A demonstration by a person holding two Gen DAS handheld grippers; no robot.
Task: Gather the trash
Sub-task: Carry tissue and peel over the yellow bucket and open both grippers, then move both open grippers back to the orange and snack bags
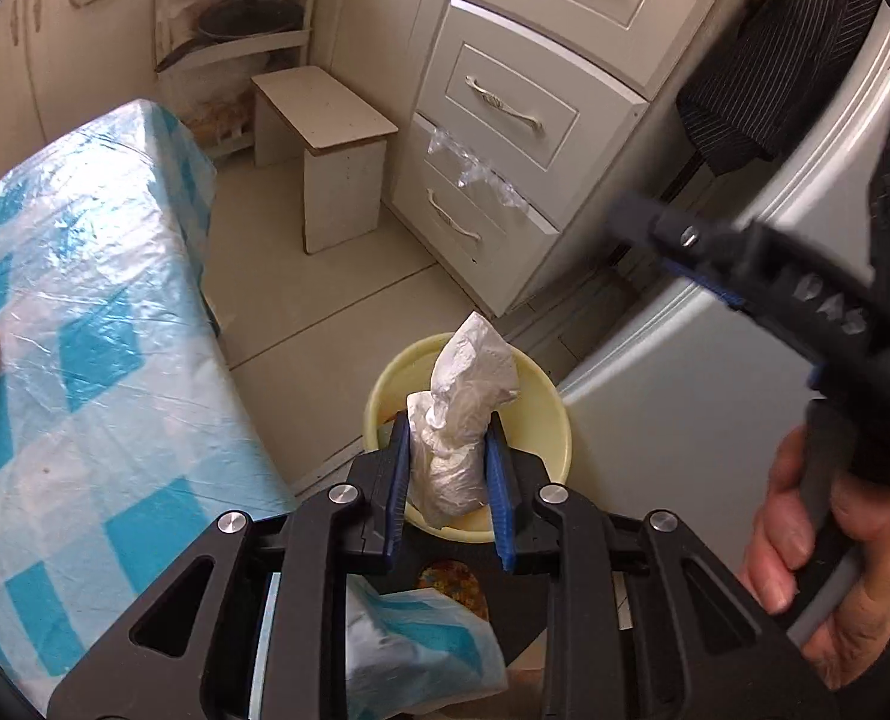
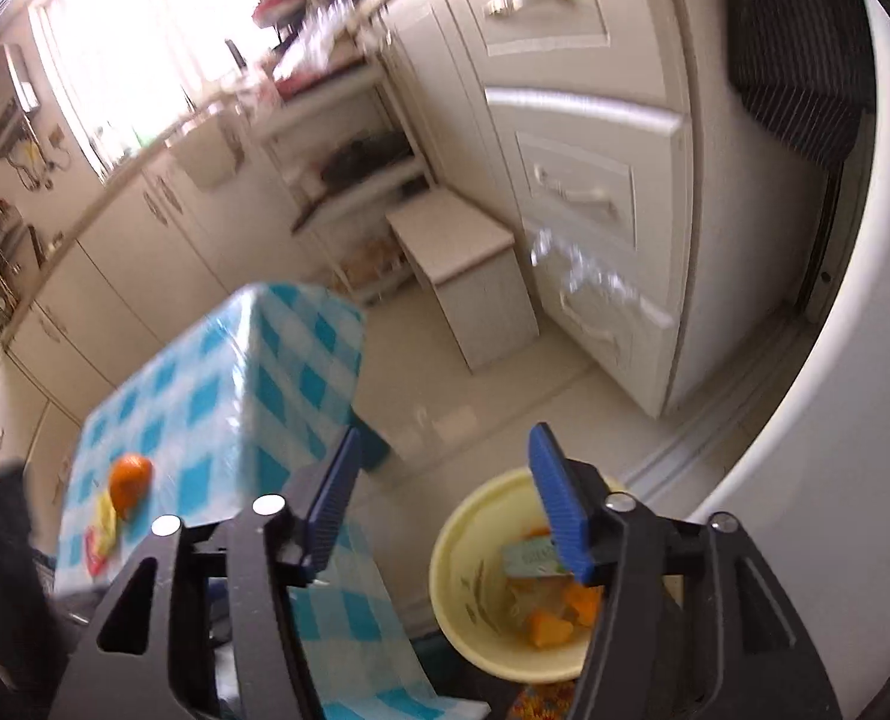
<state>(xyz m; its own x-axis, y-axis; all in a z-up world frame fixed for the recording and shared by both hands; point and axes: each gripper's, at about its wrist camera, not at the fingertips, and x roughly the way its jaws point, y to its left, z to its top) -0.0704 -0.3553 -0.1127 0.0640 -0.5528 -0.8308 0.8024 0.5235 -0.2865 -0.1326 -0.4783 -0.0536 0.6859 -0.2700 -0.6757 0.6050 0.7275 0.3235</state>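
Note:
My left gripper (image 1: 448,444) is shut on a crumpled white tissue (image 1: 466,402) and holds it just above a pale yellow bin (image 1: 556,420) on the floor. In the right wrist view the bin (image 2: 457,552) holds orange peel pieces (image 2: 556,621) and a small green packet. My right gripper (image 2: 445,498) is open and empty, above and left of the bin; it also shows in the left wrist view (image 1: 715,264), held in a hand. An orange (image 2: 130,477) and yellow and red scraps (image 2: 102,531) lie on the blue checked table (image 2: 217,378).
A white drawer cabinet (image 1: 529,120) with clear plastic hanging from a drawer stands beyond the bin. A small stool (image 1: 325,144) sits on the tiled floor. A grey fridge (image 1: 715,396) is at the right. The table (image 1: 85,360) is at the left.

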